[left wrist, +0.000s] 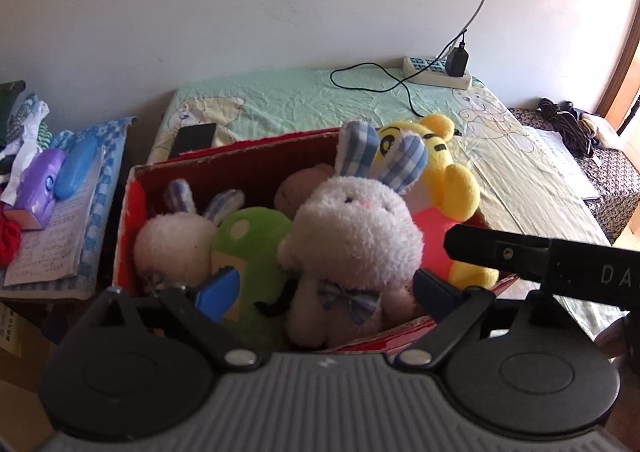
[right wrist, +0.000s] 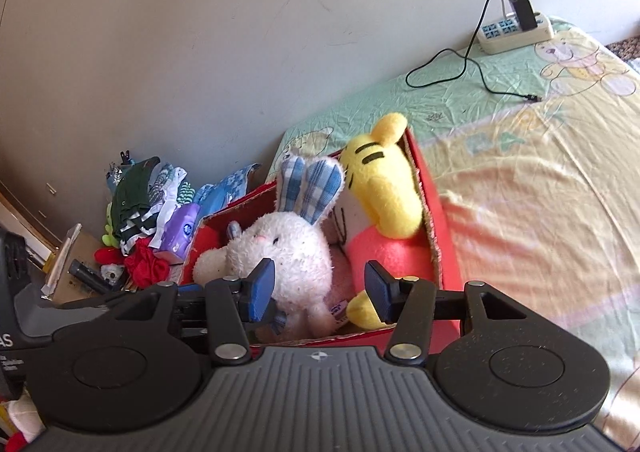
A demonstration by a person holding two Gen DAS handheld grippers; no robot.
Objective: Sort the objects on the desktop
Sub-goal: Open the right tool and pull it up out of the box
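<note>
plush toys [left wrist: 352,220] upright in red box [left wrist: 128,212]

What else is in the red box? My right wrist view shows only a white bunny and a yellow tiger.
Observer: A green plush sits beside the big white bunny, on its far side from the tiger.
Operator: Anything behind them?
Observer: A brown plush, near the back wall of the red box.
Operator: Anything loose behind the box?
Observer: A black phone lies on the bed sheet.

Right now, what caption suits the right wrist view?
Open right gripper poised over a red box of plush toys, white rabbit nearest.
</note>
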